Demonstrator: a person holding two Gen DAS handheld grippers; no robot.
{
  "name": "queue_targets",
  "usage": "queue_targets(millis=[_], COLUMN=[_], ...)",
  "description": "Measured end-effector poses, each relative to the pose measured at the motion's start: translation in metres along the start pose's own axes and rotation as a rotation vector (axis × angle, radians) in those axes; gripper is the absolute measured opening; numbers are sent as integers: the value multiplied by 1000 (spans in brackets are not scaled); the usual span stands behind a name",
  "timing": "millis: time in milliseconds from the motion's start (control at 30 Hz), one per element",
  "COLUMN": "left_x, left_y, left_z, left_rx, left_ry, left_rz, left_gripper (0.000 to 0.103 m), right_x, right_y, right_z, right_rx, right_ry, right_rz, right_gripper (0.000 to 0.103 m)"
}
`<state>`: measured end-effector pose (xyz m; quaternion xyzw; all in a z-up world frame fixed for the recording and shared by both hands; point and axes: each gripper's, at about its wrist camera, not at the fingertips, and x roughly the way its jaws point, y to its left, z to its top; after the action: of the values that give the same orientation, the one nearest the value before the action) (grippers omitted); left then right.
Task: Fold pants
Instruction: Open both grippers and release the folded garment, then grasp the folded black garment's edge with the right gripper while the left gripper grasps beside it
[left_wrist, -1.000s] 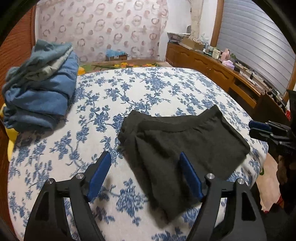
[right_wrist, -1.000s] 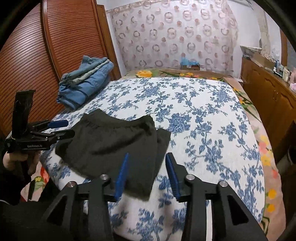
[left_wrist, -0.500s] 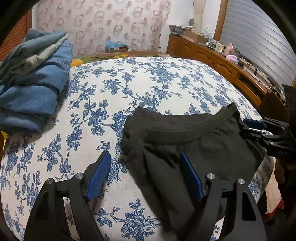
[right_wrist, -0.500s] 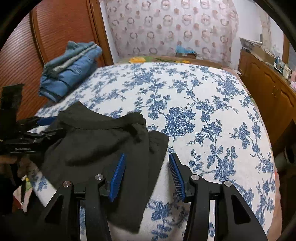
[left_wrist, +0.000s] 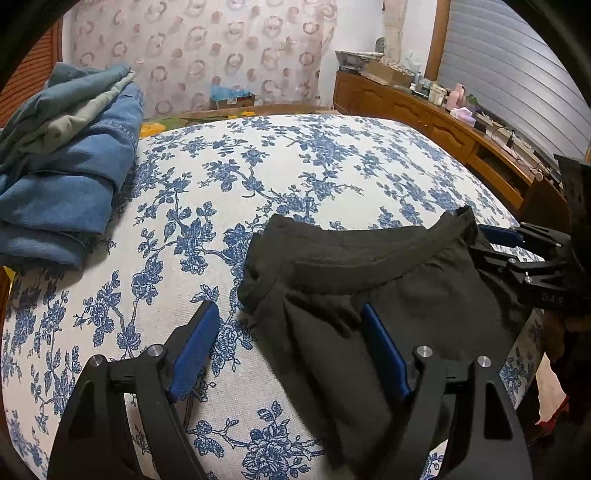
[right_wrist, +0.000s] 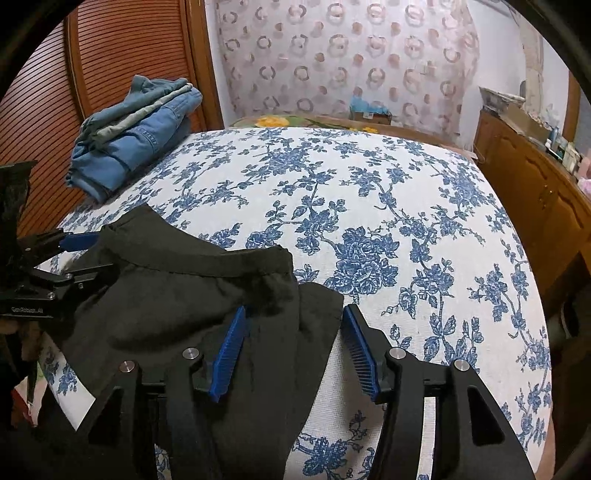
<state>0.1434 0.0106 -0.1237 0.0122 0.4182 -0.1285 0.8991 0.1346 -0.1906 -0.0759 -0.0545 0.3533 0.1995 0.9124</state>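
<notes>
Left wrist view: the left gripper (left_wrist: 290, 343) hangs spread wide over the black pants (left_wrist: 388, 295), one finger above the fabric, one above the floral bed (left_wrist: 295, 166). The right gripper (right_wrist: 293, 339), also spread, straddles the pants' edge near the bed's near edge. Folded jeans (right_wrist: 133, 136) sit at the far left corner.
</notes>
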Motion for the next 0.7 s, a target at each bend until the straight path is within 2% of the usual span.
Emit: queue_targets(millis=[200, 300, 367, 667, 700], left_x=[1, 3, 3, 5, 4], left_y=[1, 2, 4, 5, 3], left_z=[2, 6, 9, 13, 13], left_rx=[-8, -18, -38, -59, -56], left_ry=[6, 9, 8, 0, -5], left_rz=[-8, -35, -77, -118, -114], left_gripper=[80, 78, 62, 35, 35], right_x=[1, 0, 0, -1, -1], right_y=[-1, -1, 0, -2, -2], right_z=[0, 0, 0, -1, -1], right_rx=[-1, -5, -2, 17, 19], right_ry=[0, 1, 0, -7, -7], right_rz=[6, 2, 5, 29, 36], right_gripper=[58, 59, 59, 58, 58])
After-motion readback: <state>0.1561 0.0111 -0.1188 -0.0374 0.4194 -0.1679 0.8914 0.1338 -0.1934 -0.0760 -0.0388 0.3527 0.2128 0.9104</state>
